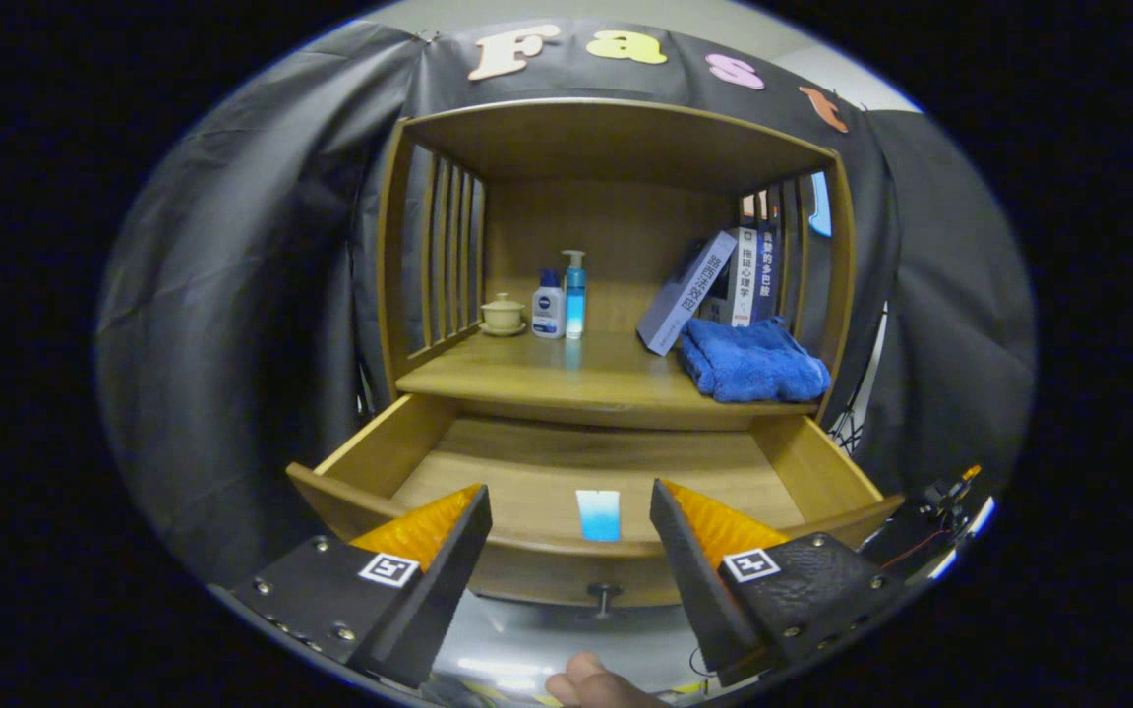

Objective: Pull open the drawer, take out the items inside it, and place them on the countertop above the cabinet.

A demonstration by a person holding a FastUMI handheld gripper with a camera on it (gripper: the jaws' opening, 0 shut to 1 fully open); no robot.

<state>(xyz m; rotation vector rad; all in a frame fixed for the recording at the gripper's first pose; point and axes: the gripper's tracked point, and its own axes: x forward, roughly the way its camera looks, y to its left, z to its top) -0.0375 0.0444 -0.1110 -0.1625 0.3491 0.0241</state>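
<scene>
The drawer [566, 472] stands pulled open under the countertop [566, 379], so it is on to taking things out. The gripper [571, 516] hovers over the drawer's front, jaws wide apart and empty. A small blue packet [598, 514] lies inside, between the fingers. Next, probably: dip down and close on it.

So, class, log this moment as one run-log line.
drawer: pulled open | item: blue packet lying inside, near front | claw: open, above drawer front, holding nothing | countertop: packet not placed yet
</scene>
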